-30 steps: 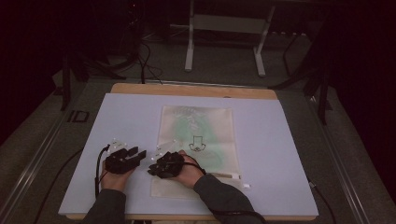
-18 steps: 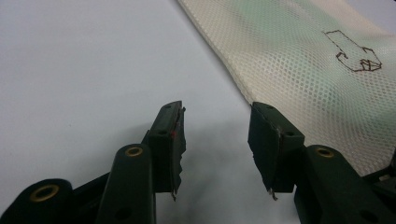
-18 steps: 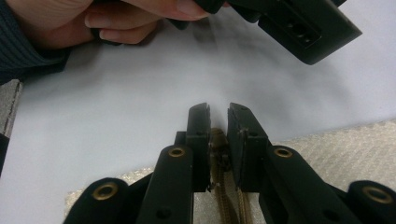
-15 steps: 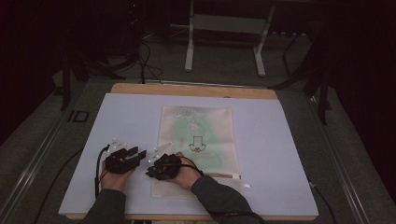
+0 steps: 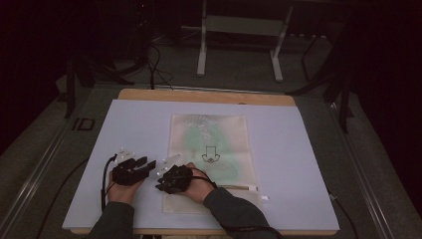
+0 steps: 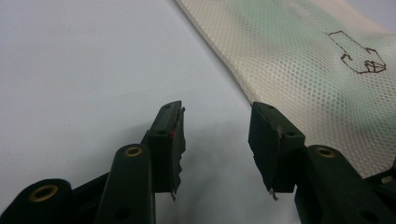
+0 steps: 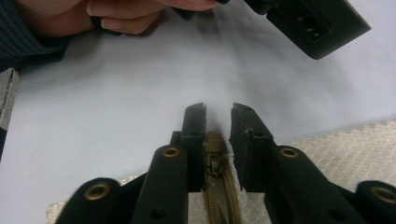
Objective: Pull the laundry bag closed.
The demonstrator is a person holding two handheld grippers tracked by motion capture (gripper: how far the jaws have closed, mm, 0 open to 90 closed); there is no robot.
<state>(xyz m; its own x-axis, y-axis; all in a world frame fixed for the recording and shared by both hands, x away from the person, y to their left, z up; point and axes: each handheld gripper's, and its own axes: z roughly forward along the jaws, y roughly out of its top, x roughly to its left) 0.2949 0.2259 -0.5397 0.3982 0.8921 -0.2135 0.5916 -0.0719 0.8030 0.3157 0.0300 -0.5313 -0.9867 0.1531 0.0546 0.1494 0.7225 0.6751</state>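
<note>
1. Presently: counter carrying a flat mesh pouch at centre; near edge under the right hand.
2. Step judged: getting hold of the zipper pull at the pouch's near-left corner; next, closing on the pull and drawing it along.
3. Left gripper: fingers spread wide, holding nothing, just beside the pouch edge.
4. Right gripper: fingers narrowly parted, straddling the pull, not yet pinching.

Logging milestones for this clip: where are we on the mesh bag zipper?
Done: both grippers are at the near left corner of the mesh bag, which lies flat on the table.
In hand: the right gripper straddles the zipper pull, jaws a little apart, not visibly clamped. The left gripper is open over bare table beside the bag's edge.
Left: clamping the pull, steadying the bag, running the zipper.
</note>
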